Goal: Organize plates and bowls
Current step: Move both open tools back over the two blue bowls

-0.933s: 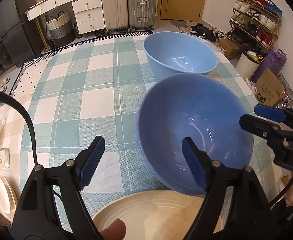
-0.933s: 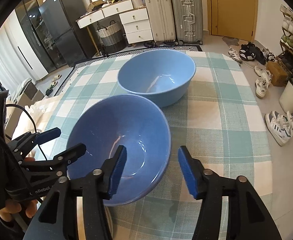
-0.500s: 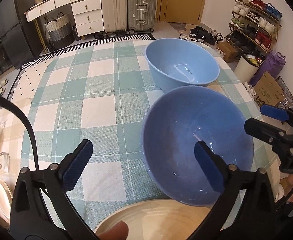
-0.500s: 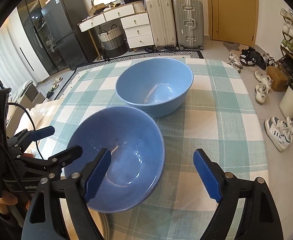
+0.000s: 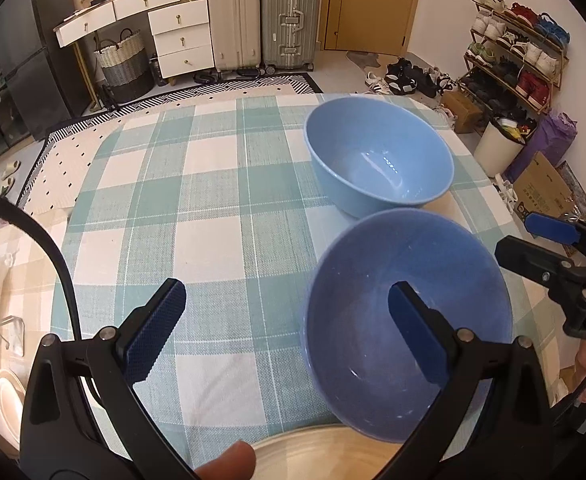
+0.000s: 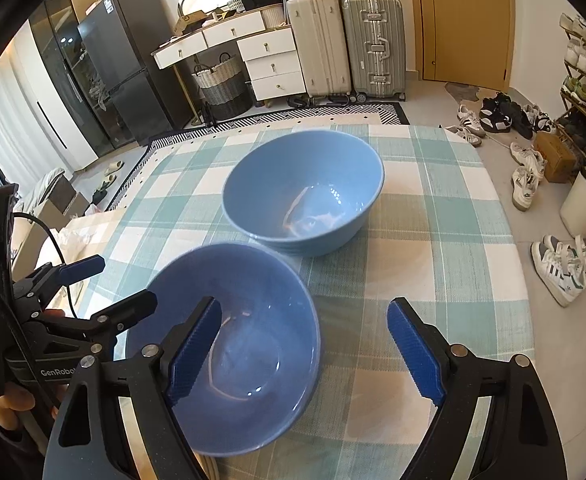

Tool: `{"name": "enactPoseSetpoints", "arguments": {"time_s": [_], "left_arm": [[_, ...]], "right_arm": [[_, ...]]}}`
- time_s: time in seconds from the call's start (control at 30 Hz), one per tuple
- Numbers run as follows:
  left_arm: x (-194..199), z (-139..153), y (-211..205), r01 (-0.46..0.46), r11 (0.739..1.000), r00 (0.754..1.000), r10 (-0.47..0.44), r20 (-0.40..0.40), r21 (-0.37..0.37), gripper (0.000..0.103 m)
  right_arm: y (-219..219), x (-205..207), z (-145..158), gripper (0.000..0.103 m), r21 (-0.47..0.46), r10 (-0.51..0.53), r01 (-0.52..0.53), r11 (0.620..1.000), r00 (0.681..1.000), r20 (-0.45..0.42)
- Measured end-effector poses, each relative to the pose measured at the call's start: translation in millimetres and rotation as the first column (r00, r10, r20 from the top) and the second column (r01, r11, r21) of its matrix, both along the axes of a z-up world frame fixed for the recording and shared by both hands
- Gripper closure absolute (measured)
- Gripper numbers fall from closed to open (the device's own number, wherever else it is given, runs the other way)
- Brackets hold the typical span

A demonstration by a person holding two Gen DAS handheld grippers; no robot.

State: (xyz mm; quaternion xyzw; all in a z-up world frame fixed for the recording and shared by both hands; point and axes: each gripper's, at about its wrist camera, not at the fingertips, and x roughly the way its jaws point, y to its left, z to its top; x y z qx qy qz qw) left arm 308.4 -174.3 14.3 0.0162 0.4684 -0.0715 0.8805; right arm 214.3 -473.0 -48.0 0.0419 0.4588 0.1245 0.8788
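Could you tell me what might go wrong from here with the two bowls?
The darker blue bowl seems to sit tilted on the cream plate's rim near the table edge, so it could slide or tip. Both open grippers, left and right, have one finger inside it; withdrawing carelessly could knock it into the lighter bowl.

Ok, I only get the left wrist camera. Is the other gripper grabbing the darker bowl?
Observer: No. The right gripper is open and presses on nothing.
Operator: Where are its fingers?
Observer: One hangs over the darker bowl, the other over the cloth outside it.
Operator: Any shoes close by?
Observer: White sneakers lie just past the cloth's right edge.
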Motion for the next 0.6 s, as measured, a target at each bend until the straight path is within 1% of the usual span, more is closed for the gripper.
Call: {"name": "enactPoseSetpoints", "arguments": {"time_s": [0.33,0.6], "left_arm": [[25.3,11.1,-2.1,0.004,1.0,1.0,-0.004,0.02,-0.006,0.002],[48.7,12.0,-6.2,0.017,1.0,0.999,-0.016,0.029,-0.012,0.002]], "right_arm": [[-8.1,25.4,11.1,0.016,0.013,-0.013,0.013,1.0,1.0,0.005],[-11.2,49.6,10.0,0.016,0.016,-0.019,0.019,1.0,1.0,-0.001]]}}
